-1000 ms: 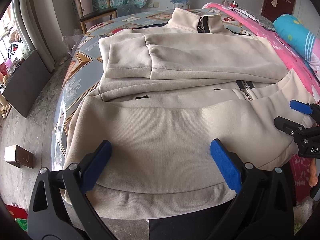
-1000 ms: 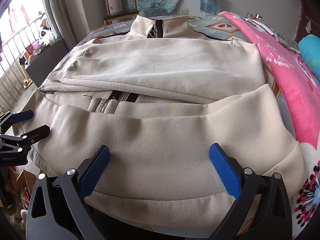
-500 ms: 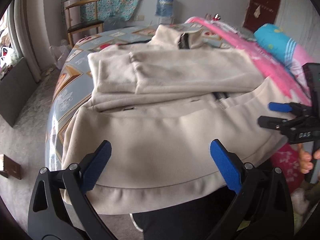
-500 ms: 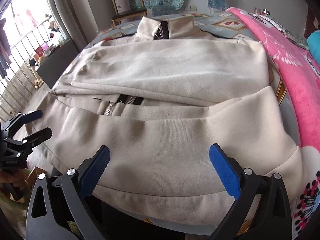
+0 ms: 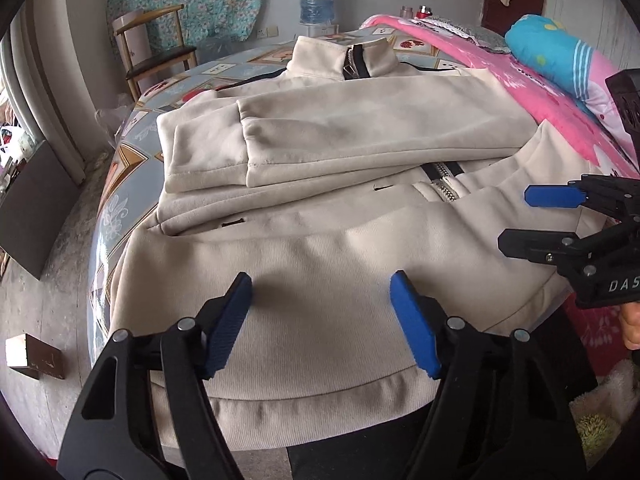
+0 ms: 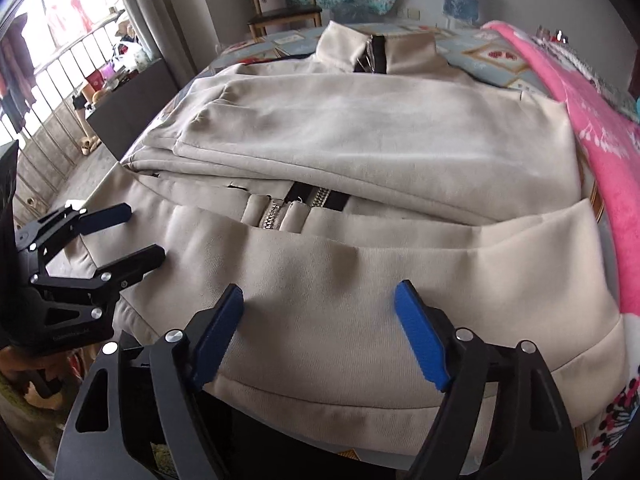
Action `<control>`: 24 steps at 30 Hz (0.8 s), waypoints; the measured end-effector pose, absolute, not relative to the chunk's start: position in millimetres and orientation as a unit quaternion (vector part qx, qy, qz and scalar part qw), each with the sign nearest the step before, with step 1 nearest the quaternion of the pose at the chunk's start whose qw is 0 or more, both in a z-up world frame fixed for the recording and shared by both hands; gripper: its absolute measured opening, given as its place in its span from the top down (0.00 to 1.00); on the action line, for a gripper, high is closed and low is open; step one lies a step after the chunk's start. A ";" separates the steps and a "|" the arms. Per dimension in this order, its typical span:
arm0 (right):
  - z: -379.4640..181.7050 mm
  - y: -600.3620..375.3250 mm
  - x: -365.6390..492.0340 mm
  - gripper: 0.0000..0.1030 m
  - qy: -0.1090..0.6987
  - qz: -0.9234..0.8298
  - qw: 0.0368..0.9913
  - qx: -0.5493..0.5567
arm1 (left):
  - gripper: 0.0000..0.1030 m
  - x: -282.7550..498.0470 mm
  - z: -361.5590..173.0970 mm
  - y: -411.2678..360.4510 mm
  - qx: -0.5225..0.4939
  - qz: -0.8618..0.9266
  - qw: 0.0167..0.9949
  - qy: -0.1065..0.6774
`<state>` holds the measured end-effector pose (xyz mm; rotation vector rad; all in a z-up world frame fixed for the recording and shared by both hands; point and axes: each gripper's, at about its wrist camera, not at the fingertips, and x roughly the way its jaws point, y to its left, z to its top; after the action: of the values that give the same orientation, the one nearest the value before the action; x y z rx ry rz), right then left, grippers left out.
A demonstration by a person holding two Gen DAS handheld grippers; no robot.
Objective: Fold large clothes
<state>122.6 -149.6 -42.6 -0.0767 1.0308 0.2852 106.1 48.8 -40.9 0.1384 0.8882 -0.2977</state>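
Note:
A large beige zip jacket (image 5: 328, 152) lies on the bed with both sleeves folded across its chest and its collar at the far end; it also shows in the right wrist view (image 6: 360, 136). Its bottom hem (image 5: 304, 396) hangs toward me at the near edge. My left gripper (image 5: 320, 320) is open and empty just above the hem's left half. My right gripper (image 6: 320, 332) is open and empty above the hem's right half. Each gripper shows in the other's view, the right one (image 5: 536, 220) and the left one (image 6: 132, 236).
The bed has a patterned sheet (image 5: 120, 184) and a pink blanket (image 5: 560, 96) along the right side. A blue pillow (image 5: 552, 48) lies far right. A wooden chair (image 5: 156, 52) and a water bottle (image 5: 316, 0) stand behind. A small box (image 5: 32, 356) sits on the floor left.
Both grippers have narrowed their jaws somewhat and moved in lower and closer over the jacket's bottom hem. The jacket has not moved.

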 end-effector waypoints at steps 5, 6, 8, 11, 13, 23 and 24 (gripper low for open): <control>-41.9 -146.6 120.0 0.49 0.493 0.142 0.858 -0.027 | 0.51 102.2 -40.9 45.7 0.078 -0.149 0.894 0.416; -41.8 -145.8 120.0 0.56 0.493 0.145 0.858 -0.025 | 0.57 100.6 -40.5 43.3 0.085 -0.155 0.894 0.413; -41.5 -143.9 120.4 0.64 0.494 0.152 0.856 -0.021 | 0.64 97.2 -39.6 38.4 0.098 -0.160 0.894 0.408; -40.0 -142.4 120.3 0.79 0.492 0.156 0.856 -0.017 | 0.75 94.9 -39.0 34.4 0.103 -0.167 0.893 0.404; -37.2 -142.9 119.8 0.93 0.487 0.146 0.861 -0.023 | 0.93 93.3 -38.7 31.9 0.115 -0.162 0.895 0.399; 4.4 -147.2 113.7 0.95 0.427 0.149 0.892 -0.027 | 0.98 86.7 5.2 33.1 0.141 -0.153 0.919 0.336; 8.9 -147.5 115.7 0.95 0.420 0.148 0.895 -0.029 | 0.98 87.7 12.6 33.5 0.141 -0.152 0.923 0.325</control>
<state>115.7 -147.5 8.9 -0.0599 0.8705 0.3061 87.7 33.5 12.6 0.2901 0.6679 -0.3111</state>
